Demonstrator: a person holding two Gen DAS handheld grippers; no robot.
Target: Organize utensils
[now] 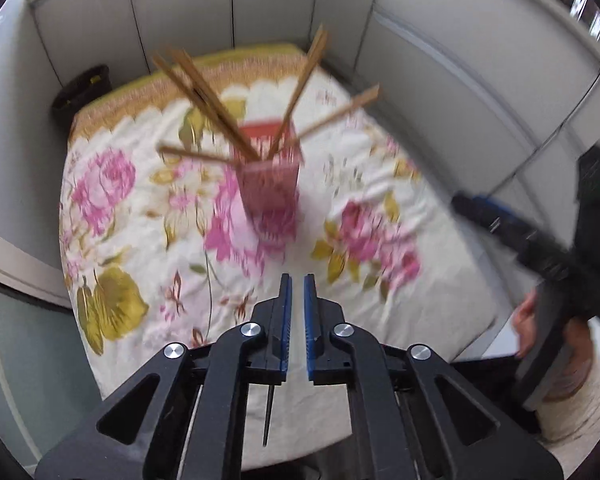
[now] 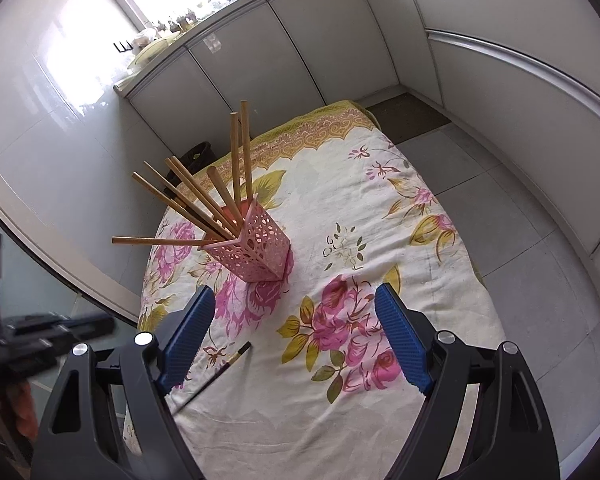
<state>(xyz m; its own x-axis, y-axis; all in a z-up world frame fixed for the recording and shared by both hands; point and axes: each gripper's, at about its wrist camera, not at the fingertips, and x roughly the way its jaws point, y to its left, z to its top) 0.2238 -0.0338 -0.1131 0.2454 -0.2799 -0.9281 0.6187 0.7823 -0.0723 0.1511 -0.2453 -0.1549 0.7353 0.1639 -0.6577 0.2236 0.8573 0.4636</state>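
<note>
Left wrist view: the left gripper (image 1: 296,280) hangs over the near part of a table covered by a floral cloth (image 1: 140,216), its blue pads almost together with only a narrow gap and nothing between them. A pink perforated holder (image 1: 270,184) stands upright near the middle of the cloth, blurred in this view, with wooden chopsticks (image 1: 204,96) fanning out of its open top. A single dark chopstick (image 1: 269,416) lies on the cloth just below the left gripper. At the right edge, a hand (image 1: 526,328) carries the right gripper.

Right wrist view: the right gripper (image 2: 294,336) stands with its jaws wide apart and empty, near the holder (image 2: 260,252). The dark chopstick (image 2: 220,372) lies flat beside its left pad, well apart from the holder. White cabinets (image 2: 260,52) line the far wall.
</note>
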